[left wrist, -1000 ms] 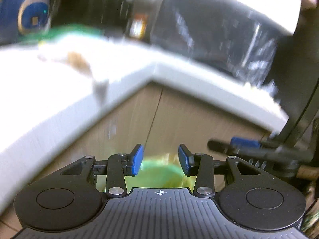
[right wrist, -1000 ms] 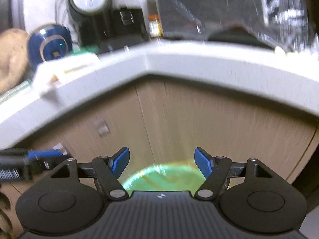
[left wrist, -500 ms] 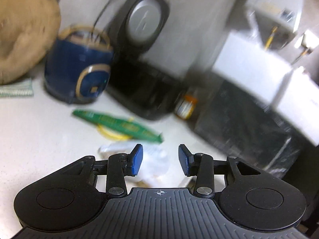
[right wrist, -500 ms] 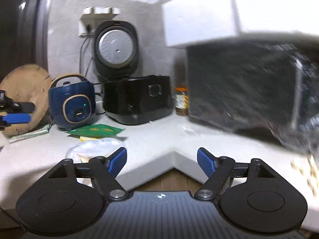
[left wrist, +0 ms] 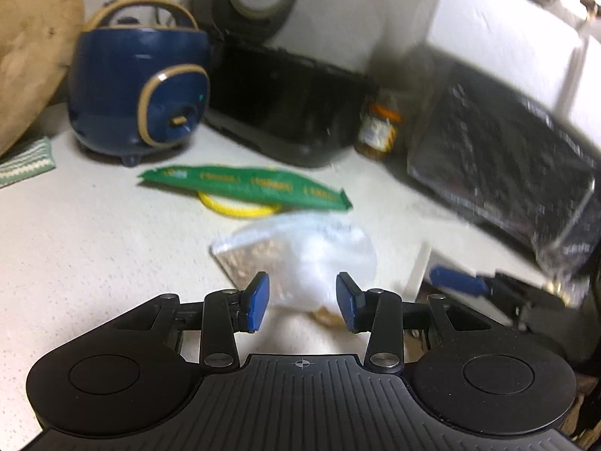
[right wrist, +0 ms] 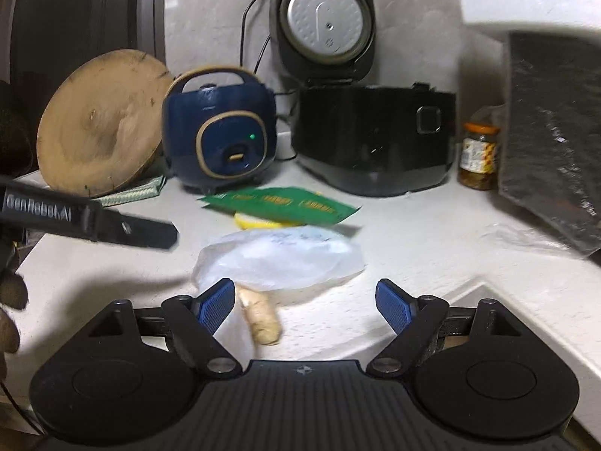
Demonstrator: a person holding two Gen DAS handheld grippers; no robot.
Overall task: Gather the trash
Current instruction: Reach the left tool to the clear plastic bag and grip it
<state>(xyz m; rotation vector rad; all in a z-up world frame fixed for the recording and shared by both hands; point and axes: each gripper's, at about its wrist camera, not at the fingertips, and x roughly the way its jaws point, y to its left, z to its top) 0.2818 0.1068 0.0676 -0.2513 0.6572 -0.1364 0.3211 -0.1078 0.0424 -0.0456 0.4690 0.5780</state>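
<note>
A crumpled clear plastic bag (left wrist: pixel 300 251) lies on the white counter (left wrist: pixel 94 263), just ahead of my open left gripper (left wrist: pixel 302 302), which holds nothing. Behind the bag lie a green snack wrapper (left wrist: pixel 244 186) and a yellow ring (left wrist: pixel 233 206). In the right wrist view the same bag (right wrist: pixel 278 255) sits in front of my open right gripper (right wrist: pixel 306 300), whose wide jaws are empty. A piece of ginger (right wrist: pixel 261 317) lies by its left fingertip. The green wrapper (right wrist: pixel 281 205) is farther back. One of my left gripper's fingers (right wrist: pixel 150 231) reaches in from the left.
At the back stand a blue rice cooker (right wrist: pixel 221 127), a black cooker (right wrist: pixel 375 139) with its lid up, a jar (right wrist: pixel 479 156) and a round wooden board (right wrist: pixel 101 120). A dark foil-covered appliance (left wrist: pixel 507 158) fills the right. The counter's inner corner edge (right wrist: pixel 469 289) is near right.
Both grippers rose from facing the cabinet front and a green bin below to above the counter, near the plastic bag. The right jaws widened; the left kept their gap.
</note>
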